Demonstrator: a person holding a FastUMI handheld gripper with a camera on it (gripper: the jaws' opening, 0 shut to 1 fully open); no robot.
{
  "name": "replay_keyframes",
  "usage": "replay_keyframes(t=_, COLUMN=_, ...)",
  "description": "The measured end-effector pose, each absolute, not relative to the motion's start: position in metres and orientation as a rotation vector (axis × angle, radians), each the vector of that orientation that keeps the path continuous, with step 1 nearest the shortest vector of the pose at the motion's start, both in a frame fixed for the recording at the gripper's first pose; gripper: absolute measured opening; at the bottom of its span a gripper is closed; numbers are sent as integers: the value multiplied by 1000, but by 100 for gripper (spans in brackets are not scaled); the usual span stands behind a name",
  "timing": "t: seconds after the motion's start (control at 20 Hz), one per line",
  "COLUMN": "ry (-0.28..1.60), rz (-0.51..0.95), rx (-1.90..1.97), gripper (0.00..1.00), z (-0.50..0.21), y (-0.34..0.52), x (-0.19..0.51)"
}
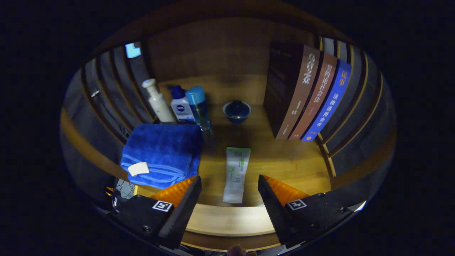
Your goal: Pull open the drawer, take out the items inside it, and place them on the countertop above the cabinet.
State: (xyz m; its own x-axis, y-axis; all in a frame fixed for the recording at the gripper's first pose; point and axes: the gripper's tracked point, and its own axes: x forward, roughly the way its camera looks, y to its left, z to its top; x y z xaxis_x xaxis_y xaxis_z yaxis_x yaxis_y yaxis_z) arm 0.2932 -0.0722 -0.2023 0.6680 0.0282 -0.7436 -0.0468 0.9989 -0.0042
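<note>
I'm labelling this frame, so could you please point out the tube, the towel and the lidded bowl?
tube (236, 174), gripper view, middle of its body.
towel (161, 153), gripper view, top fold.
bowl (236, 111), gripper view, its lid.

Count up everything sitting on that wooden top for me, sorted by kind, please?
Bottles: 3, a white one, a pump one and a blue-capped one
Books: 3, brown, rust, blue
Towel: 1
Lidded bowl: 1
Tube: 1
Total: 9
The claw is open, the tube lying between its fingers.
</note>
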Motion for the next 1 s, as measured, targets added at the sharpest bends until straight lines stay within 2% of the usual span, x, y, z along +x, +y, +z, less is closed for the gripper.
replay_keyframes(t=0.5, ry=418, rz=136, rx=-37, gripper=100, z=-114, y=-28, x=183)
replay_keyframes(t=1.0, ry=116, rz=1, rx=-59, gripper=100, z=-144, y=-39, x=73)
